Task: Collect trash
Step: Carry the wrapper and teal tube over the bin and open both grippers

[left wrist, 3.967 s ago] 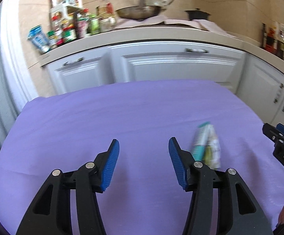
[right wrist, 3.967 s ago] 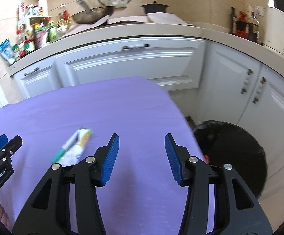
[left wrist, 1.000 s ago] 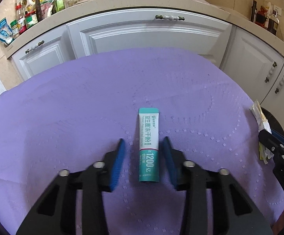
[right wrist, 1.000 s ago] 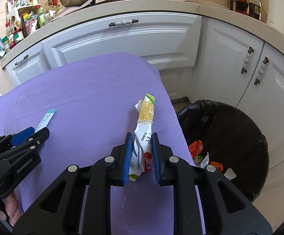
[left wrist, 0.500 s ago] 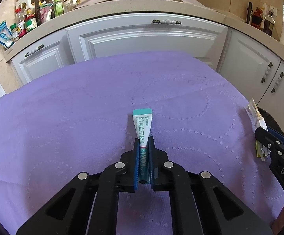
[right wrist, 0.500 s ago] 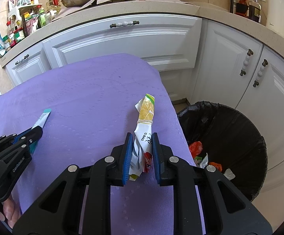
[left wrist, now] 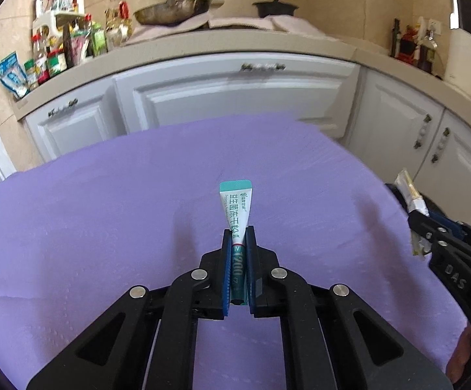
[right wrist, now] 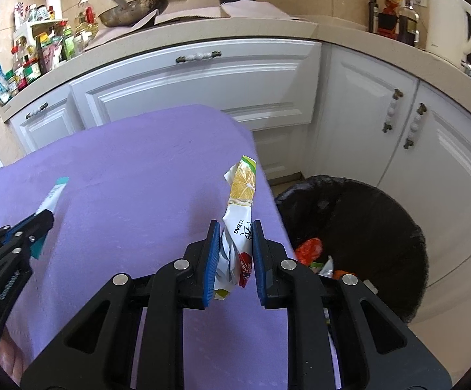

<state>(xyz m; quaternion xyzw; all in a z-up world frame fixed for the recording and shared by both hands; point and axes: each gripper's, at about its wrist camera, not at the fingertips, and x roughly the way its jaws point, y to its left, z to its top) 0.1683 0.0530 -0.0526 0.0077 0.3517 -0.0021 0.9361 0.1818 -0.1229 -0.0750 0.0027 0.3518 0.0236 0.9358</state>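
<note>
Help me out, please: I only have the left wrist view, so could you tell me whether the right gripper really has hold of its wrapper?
Observer: Yes, the right gripper is shut on the crumpled wrapper, whose yellow end sticks out past the fingertips.
Operator: Thank you. Where should I carry my teal sachet?
Observer: A black-lined trash bin stands on the floor just off the right edge of the purple table.
Operator: Is the bin empty?
Observer: No, red and orange scraps lie in the bottom of it.
</note>
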